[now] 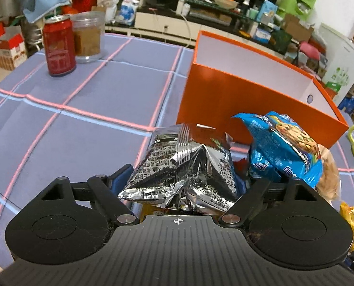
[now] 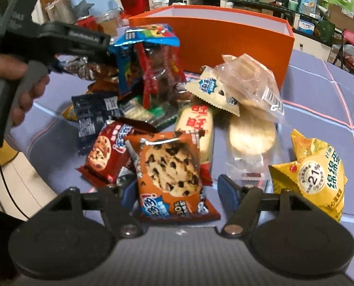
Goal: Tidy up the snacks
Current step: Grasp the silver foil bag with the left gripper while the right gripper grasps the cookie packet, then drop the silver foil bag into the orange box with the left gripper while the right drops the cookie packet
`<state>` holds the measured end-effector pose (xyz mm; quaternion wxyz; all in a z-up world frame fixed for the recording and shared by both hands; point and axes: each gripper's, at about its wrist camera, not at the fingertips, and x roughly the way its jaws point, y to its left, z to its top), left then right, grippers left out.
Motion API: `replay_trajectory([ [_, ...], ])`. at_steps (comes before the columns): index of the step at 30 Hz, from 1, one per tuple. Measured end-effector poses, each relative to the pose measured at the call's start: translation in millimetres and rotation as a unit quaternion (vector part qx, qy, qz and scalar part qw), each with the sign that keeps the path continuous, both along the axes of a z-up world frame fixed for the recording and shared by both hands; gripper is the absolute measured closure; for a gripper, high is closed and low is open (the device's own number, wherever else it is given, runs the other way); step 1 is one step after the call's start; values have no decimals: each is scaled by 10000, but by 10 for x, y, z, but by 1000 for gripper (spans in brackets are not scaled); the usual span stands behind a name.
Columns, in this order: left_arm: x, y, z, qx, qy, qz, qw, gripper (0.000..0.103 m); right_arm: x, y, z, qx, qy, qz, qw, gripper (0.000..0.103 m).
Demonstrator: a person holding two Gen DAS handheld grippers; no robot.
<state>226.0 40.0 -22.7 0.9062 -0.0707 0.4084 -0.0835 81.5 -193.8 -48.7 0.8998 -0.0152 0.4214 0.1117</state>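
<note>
task barely begun, by my reading. orange box (image 1: 227, 90) stands on the checked tablecloth (image 1: 81, 90); what shows of its inside looks bare, floor hidden. the snack pile (image 2: 177, 119) lies just in front of it, unsorted. left gripper (image 1: 181, 178) has its jaws pinched on a silver packet (image 1: 184, 166), which creases between the blue pads. right gripper (image 2: 177, 190) straddles a cookie packet (image 2: 172, 174), right pad clear of it, jaws apart. nearly every snack is left to box.
</note>
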Motion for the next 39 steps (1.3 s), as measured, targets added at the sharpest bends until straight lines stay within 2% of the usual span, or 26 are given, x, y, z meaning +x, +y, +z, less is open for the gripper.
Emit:
replay_trajectory([
  [11, -70, 1, 96, 56, -224, -109, 9997, 48, 25, -29, -26, 203, -76, -256, 9994, 29],
  [13, -77, 11, 108, 36, -228, -127, 9997, 52, 41, -24, -12, 164, -15, -288, 9994, 34],
  [14, -74, 15, 110, 31, -233, -142, 9996, 56, 44, -16, -5, 118, 5, -325, 9994, 41],
  [16, -88, 24, 120, 48, -255, -168, 9995, 63, 39, 0, 6, 53, 24, -346, 9994, 42],
  [19, -91, 72, 140, 62, -275, -178, 9994, 65, 28, -12, 21, 95, 22, -362, 9993, 47],
  [20, -102, 91, 153, 35, -287, -179, 9994, 65, 17, -16, 37, 90, -21, -377, 9992, 53],
  [29, -280, 179, 350, -25, -576, -186, 9982, 65, -68, 78, 141, -381, -410, -286, 9980, 54],
  [33, -465, 159, 501, 228, -937, -204, 9951, 65, -152, 89, 258, -517, -710, -253, 9958, 54],
  [39, -510, 159, 676, -60, -1072, -223, 9940, 65, -238, 11, 494, -339, -1069, -396, 9929, 54],
])
